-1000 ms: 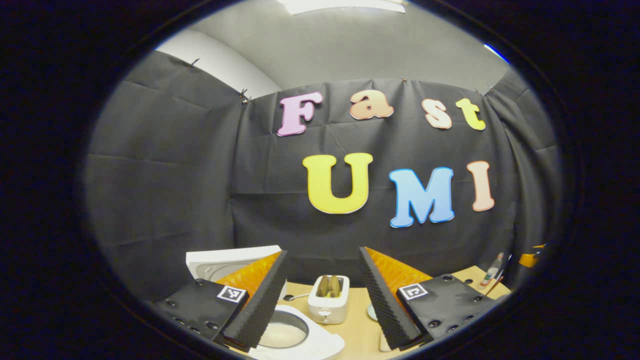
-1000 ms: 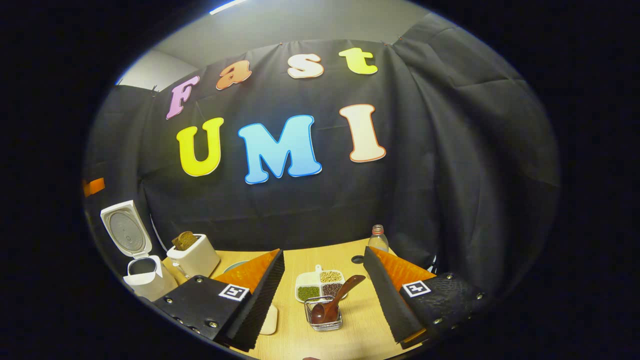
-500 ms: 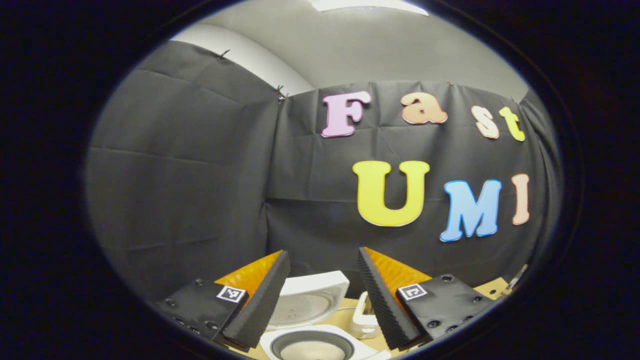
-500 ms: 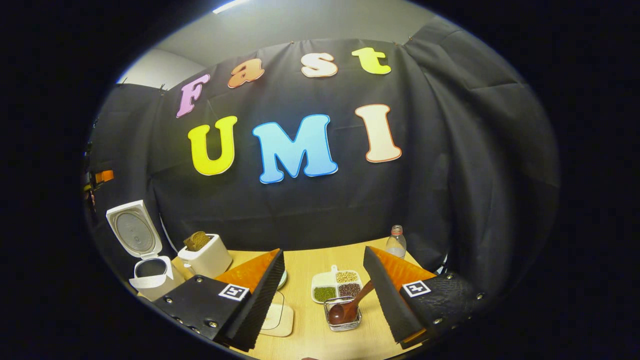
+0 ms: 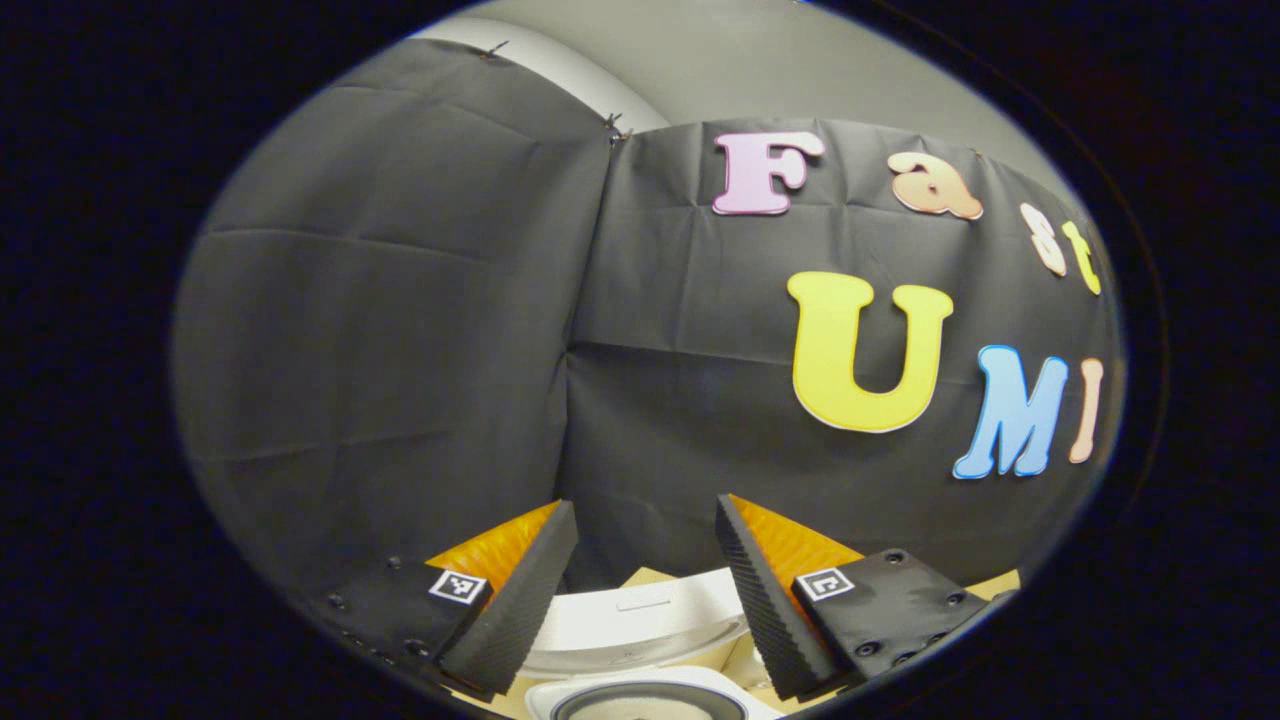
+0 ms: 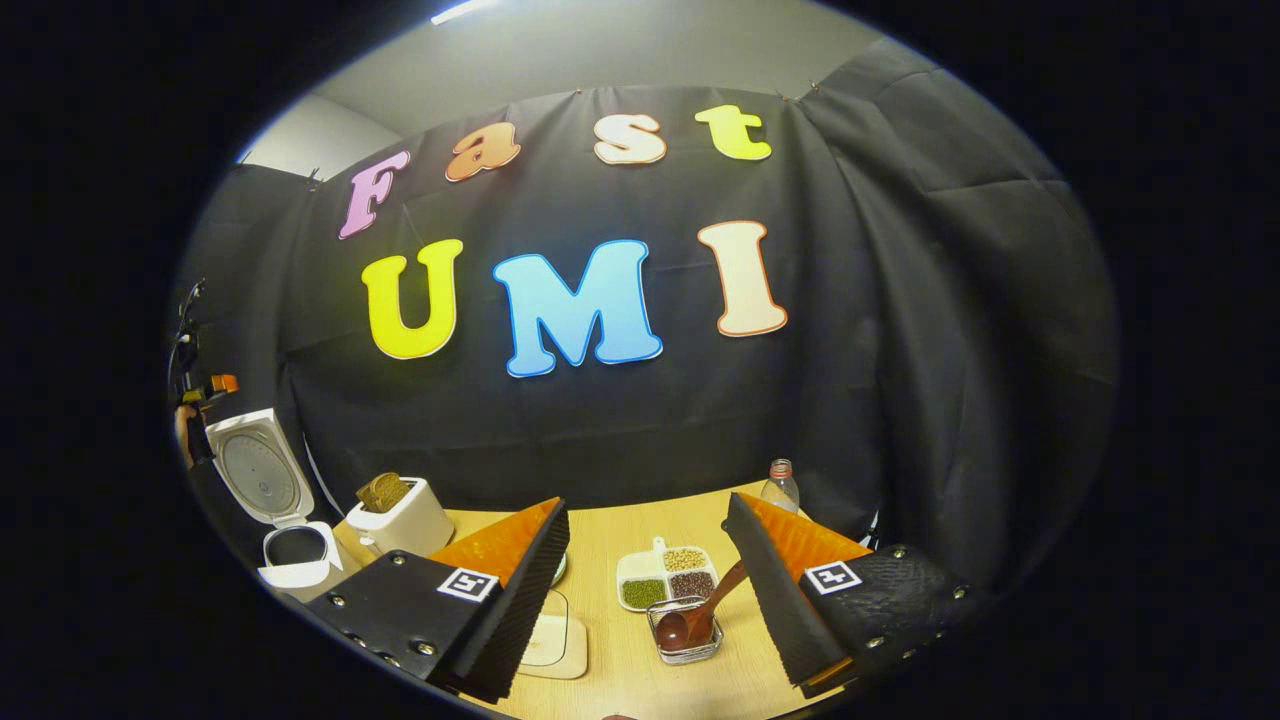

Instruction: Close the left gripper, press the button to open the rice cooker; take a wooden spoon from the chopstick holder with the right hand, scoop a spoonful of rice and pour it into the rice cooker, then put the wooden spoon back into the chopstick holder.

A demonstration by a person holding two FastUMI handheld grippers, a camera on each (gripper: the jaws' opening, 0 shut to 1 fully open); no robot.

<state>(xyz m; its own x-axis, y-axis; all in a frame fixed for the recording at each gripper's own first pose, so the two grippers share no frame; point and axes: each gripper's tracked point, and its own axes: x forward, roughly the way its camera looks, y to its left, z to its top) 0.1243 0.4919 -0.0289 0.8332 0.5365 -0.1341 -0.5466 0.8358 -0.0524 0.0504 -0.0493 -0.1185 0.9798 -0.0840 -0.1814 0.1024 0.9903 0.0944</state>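
The wooden table [image 6: 610, 535] ran beneath the black cloth wall; at far left the rice cooker [image 6: 285, 545] stood with its lid up, so I judged the button press done; over the last second my left gripper [image 5: 640, 590] had swung left and drawn in above that lid, jaws spread and empty; the toaster [image 6: 400, 515] sat next; my right gripper [image 6: 645, 590], jaws also spread, had edged nearer the wooden spoon [image 6: 700, 610] leaning in the chopstick holder [image 6: 685, 640], just in front of the grain tray [image 6: 665, 578]; open tabletop lay around the holder; the bottle [image 6: 781, 485] stood well behind.
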